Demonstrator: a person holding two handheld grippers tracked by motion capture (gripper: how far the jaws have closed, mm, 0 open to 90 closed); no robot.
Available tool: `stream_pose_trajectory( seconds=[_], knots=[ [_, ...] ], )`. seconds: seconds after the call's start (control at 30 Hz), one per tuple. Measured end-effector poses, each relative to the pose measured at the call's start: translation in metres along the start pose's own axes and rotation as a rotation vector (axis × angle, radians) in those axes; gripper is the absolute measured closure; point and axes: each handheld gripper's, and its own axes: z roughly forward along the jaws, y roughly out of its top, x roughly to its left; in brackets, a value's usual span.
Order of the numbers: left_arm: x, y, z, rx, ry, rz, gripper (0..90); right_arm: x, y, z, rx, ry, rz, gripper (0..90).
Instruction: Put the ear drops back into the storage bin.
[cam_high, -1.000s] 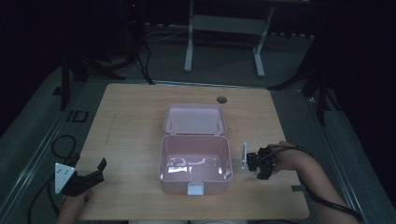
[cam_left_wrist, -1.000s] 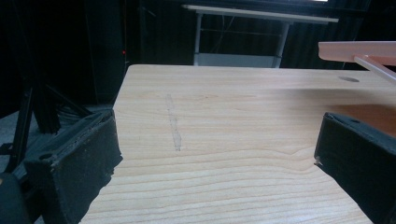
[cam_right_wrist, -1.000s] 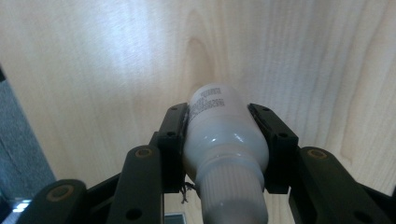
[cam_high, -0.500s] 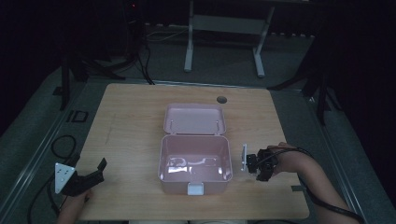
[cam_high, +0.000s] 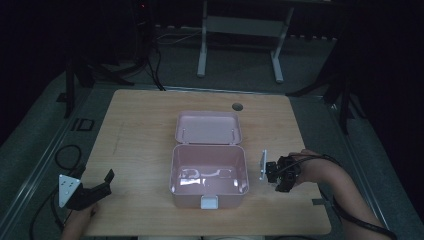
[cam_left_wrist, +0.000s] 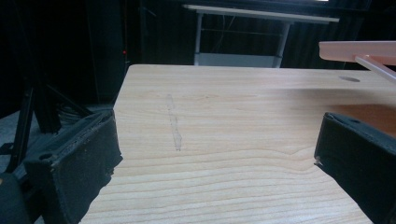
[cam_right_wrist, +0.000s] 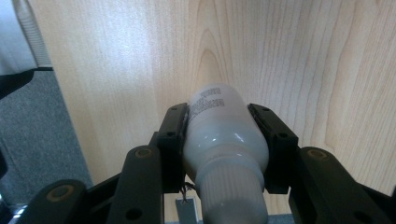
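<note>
The dim light from above hides most detail: we cannot read the print on the white bottle (cam_right_wrist: 224, 140), and its cap end is cut off at the frame's bottom edge. The right hand-held gripper (cam_high: 278, 172) clamps that bottle between both jaws, over the tabletop (cam_high: 140, 130) just right of the pink box (cam_high: 209, 172). We see only glare inside the box, its lid (cam_high: 208, 128) swung back. The left hand-held gripper (cam_left_wrist: 215, 140) hangs spread wide, holding nothing, at the tabletop's near-left corner
</note>
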Motion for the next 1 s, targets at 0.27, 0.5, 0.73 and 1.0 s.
stream_pose_trajectory(
  seconds=[0.27,0.5,0.73,1.0],
  knots=[
    [0.0,0.0,0.0,0.0,-0.001,0.0,0.4,-0.002,0.006,-0.02,-0.018,-0.018,0.002,59.5],
    [0.0,0.0,0.0,-0.001,-0.002,-0.001,0.4,-0.002,0.013,-0.04,-0.039,-0.036,0.0,59.4],
    [0.0,0.0,0.0,-0.001,-0.001,0.0,0.4,-0.002,0.016,-0.057,-0.064,-0.048,0.01,59.5],
    [0.0,0.0,0.0,-0.001,0.0,-0.001,0.4,0.0,0.022,-0.075,-0.073,-0.063,-0.003,59.4]
  ],
)
